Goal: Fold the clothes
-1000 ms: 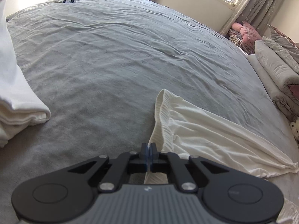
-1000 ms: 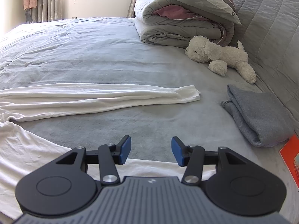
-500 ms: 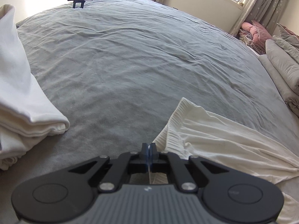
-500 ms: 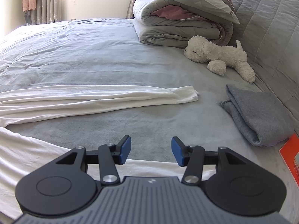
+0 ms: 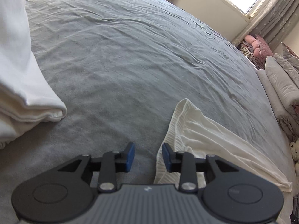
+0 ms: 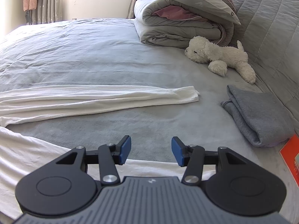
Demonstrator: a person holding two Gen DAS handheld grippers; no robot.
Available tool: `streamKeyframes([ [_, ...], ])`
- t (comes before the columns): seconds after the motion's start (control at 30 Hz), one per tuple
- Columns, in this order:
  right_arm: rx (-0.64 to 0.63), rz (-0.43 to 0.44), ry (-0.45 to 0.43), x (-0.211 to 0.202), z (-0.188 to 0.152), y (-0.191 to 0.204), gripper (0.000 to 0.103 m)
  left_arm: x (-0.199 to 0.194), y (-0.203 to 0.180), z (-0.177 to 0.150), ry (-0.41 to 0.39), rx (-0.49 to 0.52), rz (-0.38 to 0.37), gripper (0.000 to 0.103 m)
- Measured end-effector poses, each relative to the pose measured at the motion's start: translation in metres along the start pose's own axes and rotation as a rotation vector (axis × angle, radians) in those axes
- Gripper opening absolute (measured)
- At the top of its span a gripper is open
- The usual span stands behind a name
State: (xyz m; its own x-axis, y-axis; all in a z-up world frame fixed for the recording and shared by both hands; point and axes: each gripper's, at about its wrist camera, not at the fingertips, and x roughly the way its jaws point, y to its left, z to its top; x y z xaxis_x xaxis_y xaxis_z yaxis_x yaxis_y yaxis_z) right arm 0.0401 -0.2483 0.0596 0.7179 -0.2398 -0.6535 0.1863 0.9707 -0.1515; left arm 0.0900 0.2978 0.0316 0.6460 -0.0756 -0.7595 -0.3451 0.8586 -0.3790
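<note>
White garment (image 5: 205, 136) crumpled, ribbed hem bunched, on grey bedsheet (image 5: 130, 56).

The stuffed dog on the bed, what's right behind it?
Behind the stuffed dog sits a folded grey and pink comforter with a pillow on top, against the quilted headboard. The stack hides whatever lies further back.

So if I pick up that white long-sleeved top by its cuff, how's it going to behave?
The white top will probably go floppy: its sleeve lies limp and creased on the grey bedsheet. It looks thin, so likely light. Lifted by the cuff, the rest would probably trail and drag.
</note>
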Motion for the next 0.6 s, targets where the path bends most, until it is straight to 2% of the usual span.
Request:
streamKeyframes([
  [0.1, -0.006, 0.004, -0.002, -0.001, 0.0, 0.002, 0.052, -0.006, 0.01, 0.0, 0.0, -0.066, -0.026, 0.041],
  [0.2, -0.008, 0.006, -0.003, -0.001, 0.0, 0.003, 0.052, -0.008, 0.022, -0.003, 0.019, -0.184, -0.122, 0.043],
  [0.3, -0.007, 0.004, -0.002, -0.001, -0.001, 0.003, 0.052, -0.009, 0.023, -0.005, 0.013, -0.228, -0.182, 0.047],
  [0.37, -0.007, 0.003, -0.001, -0.001, -0.001, 0.004, 0.052, -0.006, 0.018, -0.007, 0.009, -0.213, -0.201, 0.053],
  [0.5, -0.01, 0.004, 0.001, -0.001, -0.002, 0.004, 0.052, 0.006, 0.001, -0.014, 0.03, -0.114, -0.179, 0.054],
  [0.57, -0.01, 0.004, 0.002, -0.001, -0.002, 0.004, 0.052, 0.01, -0.009, -0.016, 0.021, -0.044, -0.149, 0.048],
  [0.6, -0.01, 0.003, 0.002, -0.001, -0.002, 0.004, 0.052, 0.011, -0.013, -0.017, 0.019, -0.017, -0.14, 0.032],
])
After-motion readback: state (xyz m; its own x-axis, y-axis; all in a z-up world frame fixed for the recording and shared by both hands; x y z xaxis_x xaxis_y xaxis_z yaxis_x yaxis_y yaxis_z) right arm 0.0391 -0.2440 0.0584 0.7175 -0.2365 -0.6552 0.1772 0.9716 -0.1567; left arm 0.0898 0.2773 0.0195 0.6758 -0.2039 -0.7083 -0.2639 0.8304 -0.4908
